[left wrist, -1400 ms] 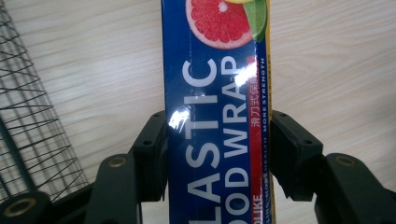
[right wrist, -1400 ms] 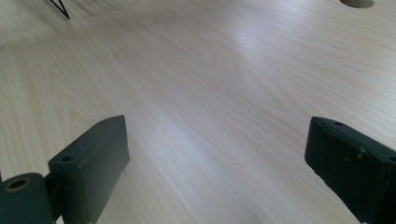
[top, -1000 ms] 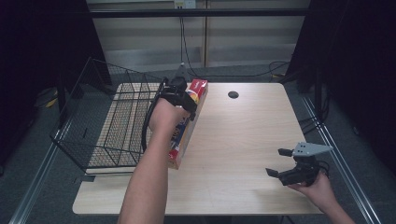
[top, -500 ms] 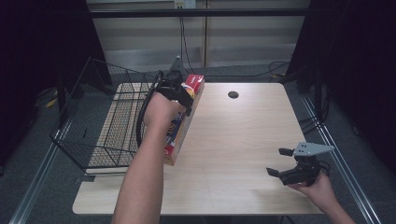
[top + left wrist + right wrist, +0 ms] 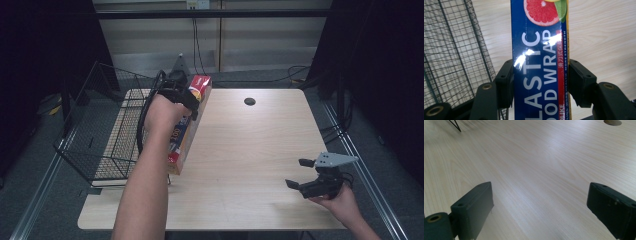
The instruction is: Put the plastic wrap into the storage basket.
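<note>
Here, the left gripper has its jaws clamped across the narrow width of a long box of plastic food wrap, which it holds tilted over the tabletop just beside the wire basket, while the right gripper rests with jaws wide apart and nothing between them. The carton is judged light, stiff along its length but crushable, with a glossy and probably slippery skin, so a grip across the flat side faces suits it. Legible print reads "PLASTIC FOOD WRAP" and "MORE STRENGTH", with a grapefruit picture above
</note>
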Action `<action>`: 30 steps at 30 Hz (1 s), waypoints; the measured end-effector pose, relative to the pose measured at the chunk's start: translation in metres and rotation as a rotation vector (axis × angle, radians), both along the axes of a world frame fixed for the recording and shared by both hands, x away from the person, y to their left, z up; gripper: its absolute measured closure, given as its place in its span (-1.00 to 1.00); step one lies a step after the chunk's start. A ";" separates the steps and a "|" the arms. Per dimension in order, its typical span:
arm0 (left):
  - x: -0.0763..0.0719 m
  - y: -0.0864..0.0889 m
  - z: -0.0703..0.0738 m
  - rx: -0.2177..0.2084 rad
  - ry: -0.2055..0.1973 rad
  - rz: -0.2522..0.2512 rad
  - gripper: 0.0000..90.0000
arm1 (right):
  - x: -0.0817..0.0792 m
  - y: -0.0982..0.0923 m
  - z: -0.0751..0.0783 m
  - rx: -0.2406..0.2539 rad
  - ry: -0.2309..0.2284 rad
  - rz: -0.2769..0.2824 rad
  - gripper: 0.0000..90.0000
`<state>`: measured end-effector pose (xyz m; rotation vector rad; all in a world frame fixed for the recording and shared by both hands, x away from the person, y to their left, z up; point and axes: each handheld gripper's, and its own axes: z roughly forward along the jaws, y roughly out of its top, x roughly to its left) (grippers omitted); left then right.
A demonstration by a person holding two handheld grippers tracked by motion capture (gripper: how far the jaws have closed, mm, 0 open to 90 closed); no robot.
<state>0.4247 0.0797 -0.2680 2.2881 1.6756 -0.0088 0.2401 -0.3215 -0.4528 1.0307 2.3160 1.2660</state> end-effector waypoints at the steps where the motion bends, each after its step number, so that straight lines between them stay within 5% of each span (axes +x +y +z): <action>1: 0.000 0.002 0.001 0.003 0.001 -0.006 0.01 | 0.000 0.000 0.000 -0.002 0.000 -0.001 -0.85; 30: -0.006 0.045 0.029 0.030 0.010 0.075 0.02 | 0.000 0.001 -0.001 -0.002 0.006 -0.004 -0.85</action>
